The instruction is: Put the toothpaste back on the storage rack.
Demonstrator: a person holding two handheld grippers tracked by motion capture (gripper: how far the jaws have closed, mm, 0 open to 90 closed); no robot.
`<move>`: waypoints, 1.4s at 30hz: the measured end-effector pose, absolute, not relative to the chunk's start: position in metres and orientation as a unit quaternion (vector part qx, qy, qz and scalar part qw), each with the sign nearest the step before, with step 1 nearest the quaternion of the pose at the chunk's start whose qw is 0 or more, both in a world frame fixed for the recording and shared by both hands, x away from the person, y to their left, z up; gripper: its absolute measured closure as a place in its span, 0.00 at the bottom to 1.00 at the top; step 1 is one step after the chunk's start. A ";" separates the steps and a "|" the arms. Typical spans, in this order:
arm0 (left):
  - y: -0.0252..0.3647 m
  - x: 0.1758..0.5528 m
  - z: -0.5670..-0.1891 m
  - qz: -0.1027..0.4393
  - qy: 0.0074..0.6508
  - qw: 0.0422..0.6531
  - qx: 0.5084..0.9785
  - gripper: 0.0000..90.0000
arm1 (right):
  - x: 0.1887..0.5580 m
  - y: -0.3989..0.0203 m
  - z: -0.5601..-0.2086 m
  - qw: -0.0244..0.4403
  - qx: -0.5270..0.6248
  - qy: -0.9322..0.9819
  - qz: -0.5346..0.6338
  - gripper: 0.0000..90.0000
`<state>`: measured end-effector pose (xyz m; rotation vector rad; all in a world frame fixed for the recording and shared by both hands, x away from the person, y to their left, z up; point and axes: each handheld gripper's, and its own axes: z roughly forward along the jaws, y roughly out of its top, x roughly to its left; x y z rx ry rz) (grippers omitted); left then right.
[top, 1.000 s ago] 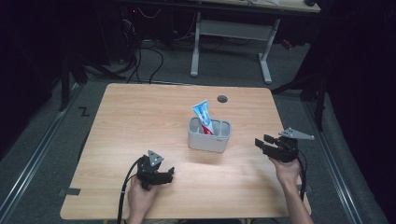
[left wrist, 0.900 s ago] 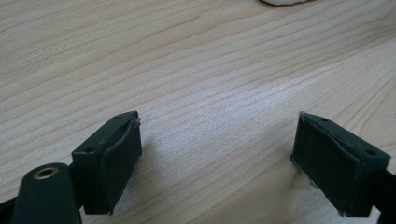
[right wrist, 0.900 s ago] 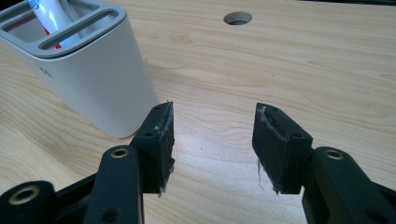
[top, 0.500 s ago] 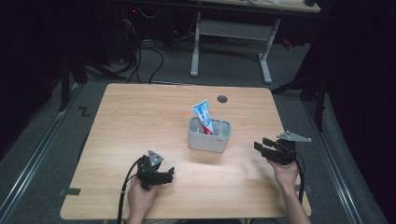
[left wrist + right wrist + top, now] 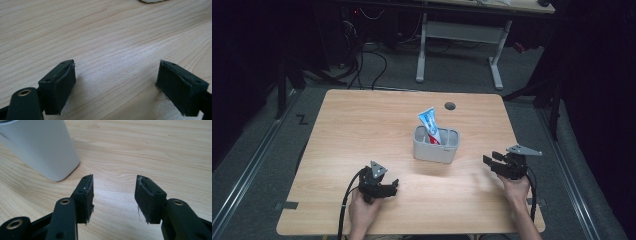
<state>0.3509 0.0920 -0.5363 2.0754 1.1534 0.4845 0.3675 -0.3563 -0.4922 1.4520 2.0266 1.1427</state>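
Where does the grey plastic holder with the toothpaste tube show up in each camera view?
High view: grey plastic holder at table centre, toothpaste tube inside.
Right gripper view: holder's pale wall at upper left.
Left gripper view: a pale rim at the top edge, perhaps the holder.
Shared landmark: wooden tabletop.

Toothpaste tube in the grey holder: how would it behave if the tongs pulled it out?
The toothpaste tube leans on the grey holder rim, so it probably lifts out freely. It looks soft-bodied, likely to dent when squeezed. The holder seems light and might tip.
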 end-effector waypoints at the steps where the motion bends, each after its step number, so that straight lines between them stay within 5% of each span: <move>1: 0.092 0.351 -0.536 0.187 0.446 0.351 0.802 0.18 | 0.368 -0.356 -0.493 0.198 0.517 0.727 0.407 0.55; 42: 0.092 0.351 -0.536 0.187 0.446 0.352 0.802 0.18 | 0.375 -0.322 -0.527 0.179 0.509 0.756 0.371 0.54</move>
